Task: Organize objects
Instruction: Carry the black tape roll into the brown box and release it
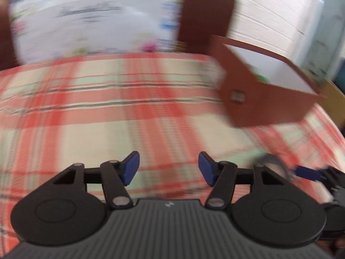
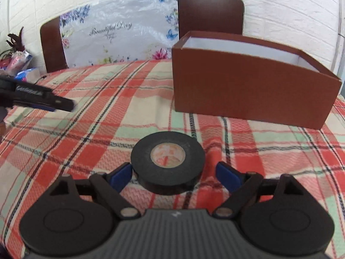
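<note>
Currently right gripper [image 2: 173, 176] jaws spread around tape roll [image 2: 168, 161], not pinching; centre roll, close evenly, lift into box [image 2: 248, 90] behind roll; left gripper [image 1: 168, 168] jaws apart, empty

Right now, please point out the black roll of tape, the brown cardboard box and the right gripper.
black roll of tape [image 2: 168, 168]: right wrist view, top face.
brown cardboard box [image 2: 248, 90]: right wrist view, front wall.
right gripper [image 2: 173, 178]: right wrist view, between fingertips.

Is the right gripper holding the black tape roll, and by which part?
No. The right gripper is open around the tape roll; its right pad stands clear.
</note>
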